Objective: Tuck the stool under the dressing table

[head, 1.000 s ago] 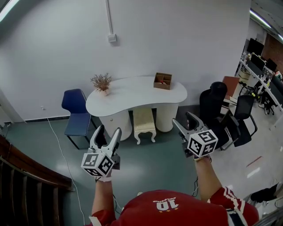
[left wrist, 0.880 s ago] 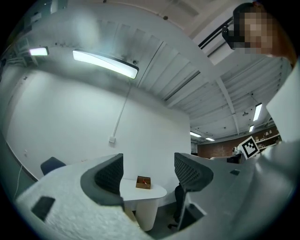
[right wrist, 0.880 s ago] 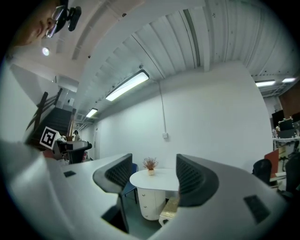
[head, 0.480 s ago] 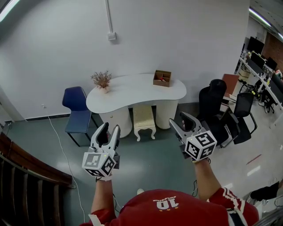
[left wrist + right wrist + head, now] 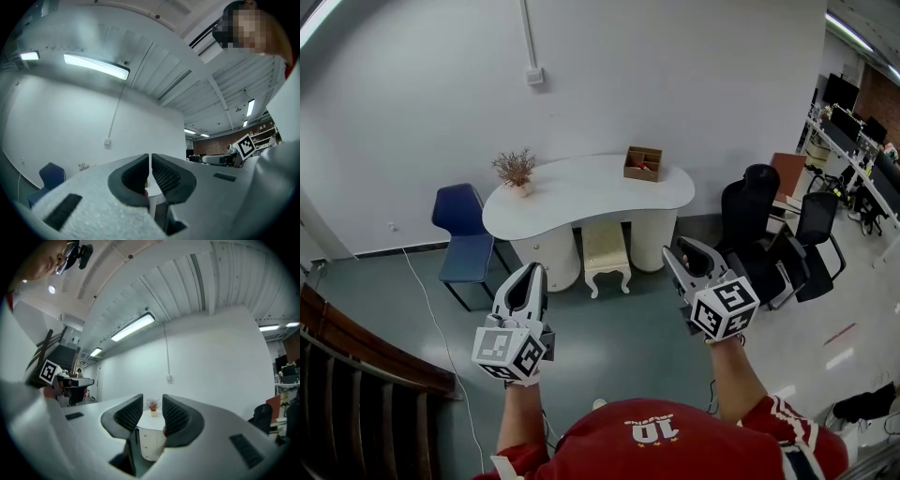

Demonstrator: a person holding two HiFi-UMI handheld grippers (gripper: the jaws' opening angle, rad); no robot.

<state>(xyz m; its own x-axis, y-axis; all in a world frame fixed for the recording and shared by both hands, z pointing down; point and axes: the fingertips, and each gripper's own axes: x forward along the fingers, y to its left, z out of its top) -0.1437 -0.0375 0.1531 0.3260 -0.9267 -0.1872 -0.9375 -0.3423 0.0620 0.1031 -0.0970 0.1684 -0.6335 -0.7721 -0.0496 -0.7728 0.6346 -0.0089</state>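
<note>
The white kidney-shaped dressing table (image 5: pixel 581 199) stands against the far wall. The cream stool (image 5: pixel 606 255) sits in its knee gap, with the front legs out on the grey floor. I hold both grippers in mid-air well short of them, pointing toward the table. My left gripper (image 5: pixel 532 273) is shut with nothing in it, and in the left gripper view (image 5: pixel 149 161) its pads meet. My right gripper (image 5: pixel 683 249) is closing, and in the right gripper view (image 5: pixel 152 411) a narrow gap remains between its pads. Nothing is in that gap, through which I see the table (image 5: pixel 151 426).
A blue chair (image 5: pixel 461 234) stands left of the table and black office chairs (image 5: pixel 755 225) crowd its right side. A dried plant (image 5: pixel 516 172) and a wooden box (image 5: pixel 643 164) sit on the tabletop. A dark wooden railing (image 5: pixel 356 370) runs along the left, and a cable (image 5: pixel 431 323) trails over the floor.
Both grippers' jaws have narrowed: the left pair came together and the right pair drew closer. Both hands drifted slightly up and toward the table.
</note>
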